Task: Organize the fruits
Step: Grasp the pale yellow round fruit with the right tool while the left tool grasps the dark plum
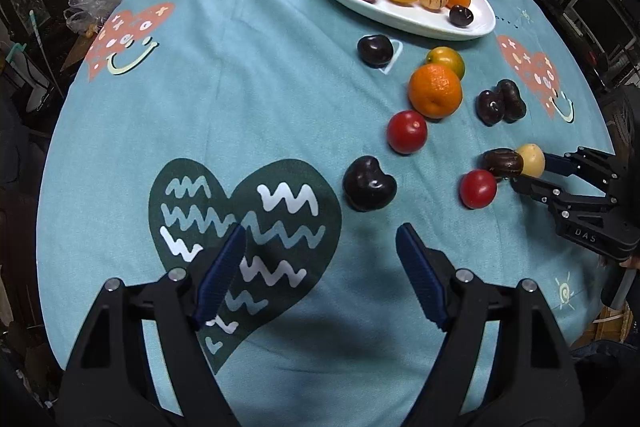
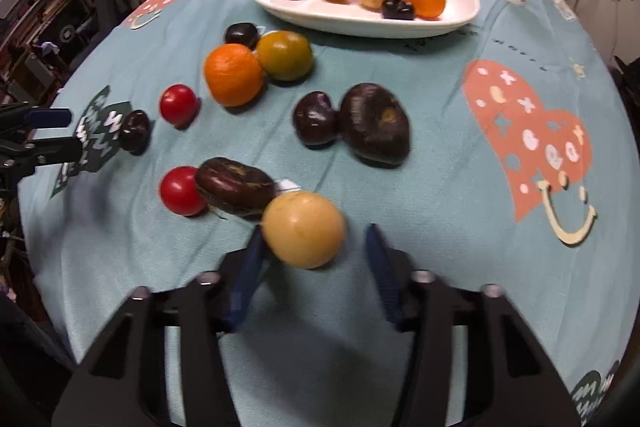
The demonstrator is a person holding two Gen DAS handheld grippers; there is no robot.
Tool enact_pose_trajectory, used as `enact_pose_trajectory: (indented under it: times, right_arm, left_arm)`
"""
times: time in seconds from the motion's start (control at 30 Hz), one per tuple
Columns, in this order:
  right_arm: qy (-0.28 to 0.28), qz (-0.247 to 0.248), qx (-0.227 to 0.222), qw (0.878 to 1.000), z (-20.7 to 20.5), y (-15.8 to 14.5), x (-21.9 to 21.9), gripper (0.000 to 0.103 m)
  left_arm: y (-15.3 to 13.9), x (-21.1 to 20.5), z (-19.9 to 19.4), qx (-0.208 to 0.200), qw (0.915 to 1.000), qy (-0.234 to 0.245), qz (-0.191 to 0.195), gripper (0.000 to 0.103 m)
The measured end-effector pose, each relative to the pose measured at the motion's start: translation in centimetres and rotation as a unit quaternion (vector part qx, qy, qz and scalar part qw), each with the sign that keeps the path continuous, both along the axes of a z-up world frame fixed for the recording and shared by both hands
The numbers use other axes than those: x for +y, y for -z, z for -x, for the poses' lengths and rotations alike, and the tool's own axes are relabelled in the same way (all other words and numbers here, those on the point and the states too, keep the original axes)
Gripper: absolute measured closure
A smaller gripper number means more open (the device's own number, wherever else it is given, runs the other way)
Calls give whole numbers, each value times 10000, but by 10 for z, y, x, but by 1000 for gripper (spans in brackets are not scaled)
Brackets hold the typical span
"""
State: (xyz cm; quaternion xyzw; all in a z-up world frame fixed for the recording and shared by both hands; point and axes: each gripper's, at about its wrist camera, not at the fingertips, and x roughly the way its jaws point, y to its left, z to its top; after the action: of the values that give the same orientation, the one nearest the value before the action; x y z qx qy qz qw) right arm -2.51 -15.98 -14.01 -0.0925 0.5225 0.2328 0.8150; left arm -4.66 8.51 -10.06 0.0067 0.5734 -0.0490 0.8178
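the left gripper (image 1: 320, 247) is hanging over the dark green heart printed on the blue tablecloth (image 1: 248, 99), with its jaws wide apart and nothing between them. just beyond its tips, toward the white oval ceramic plate (image 1: 476, 27), a dark purple heart-shaped fruit (image 1: 369, 183) is lying alone, not touching anything.

nearer the plate a round red tomato (image 1: 407, 131), a big orange mandarin (image 1: 435, 90) and a yellow-green citrus (image 1: 445, 61) are lying in a loose line on the cloth. the plate is already holding several fruits at the far side of the table.

the right gripper (image 2: 314, 259) is also open, and the round pale yellow fruit (image 2: 303, 230) is sitting at its fingertips: the left blue pad (image 2: 250, 275) is appearing to touch it, while the right one is standing apart from it. so it is not grasping yet. this yellow fruit is lying far from the plate, just beside a dark brown oblong fruit (image 2: 234, 187), which is touching a second small red tomato (image 2: 181, 190).

the risk, i think, is that the jaws are closing off-centre: one pad is pushing first, and the smooth round fruit is rolling away into the brown one, which is then pushing the tomato toward the table edge. the view is a little blurred, so contact is uncertain.
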Motion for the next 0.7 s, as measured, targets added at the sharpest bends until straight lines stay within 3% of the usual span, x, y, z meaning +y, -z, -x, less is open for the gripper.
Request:
enact_pose_trajectory:
  times: [0.27,0.7]
  right_arm:
    - [124,-230,103,9996,5,-10,-12,64]
    - [223,-333,191,9990,13,-12,-14,64]
  left_arm:
    - [13,-19,-20,88,9997,223,32,24]
    - [32,-24,-39,373,9988,291,104,43]
